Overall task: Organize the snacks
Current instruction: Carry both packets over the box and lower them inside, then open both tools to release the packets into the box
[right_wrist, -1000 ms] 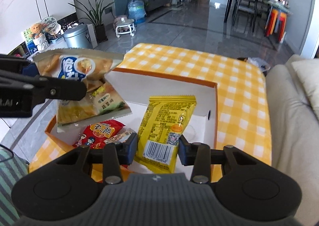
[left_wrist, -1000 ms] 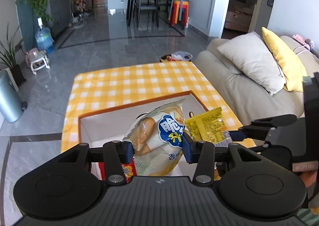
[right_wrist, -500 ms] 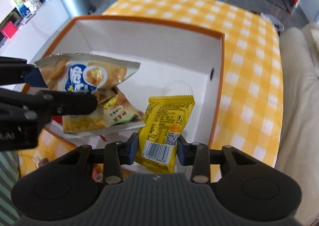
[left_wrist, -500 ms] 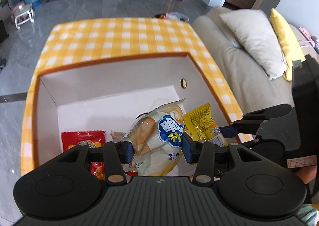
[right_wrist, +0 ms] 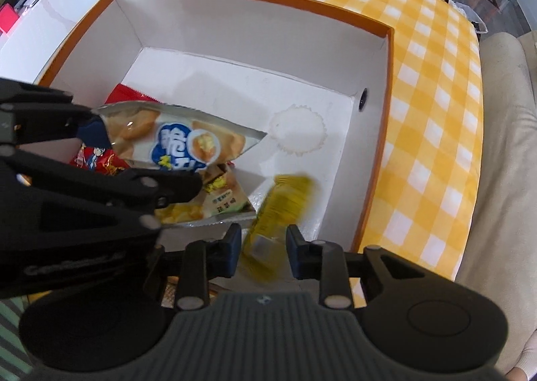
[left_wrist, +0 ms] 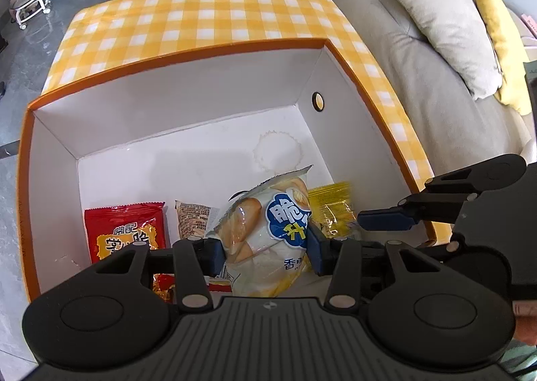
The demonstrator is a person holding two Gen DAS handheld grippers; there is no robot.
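Left claw [left_wrist: 265, 251] pinching a crinkly clear biscuit bag with blue logo [left_wrist: 268, 230], right claw [right_wrist: 263, 251] closing, pads flanking a blurred yellow foil packet [right_wrist: 278, 213] without touching, over an orange-rimmed white box [right_wrist: 386, 132].

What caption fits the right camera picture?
Right gripper drops a blurred yellow packet into the box.

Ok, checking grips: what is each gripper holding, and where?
Left gripper pinches the cream snack bag across its lower half. Right gripper: jaws just closing around the blurred yellow packet, near end; grip unclear.
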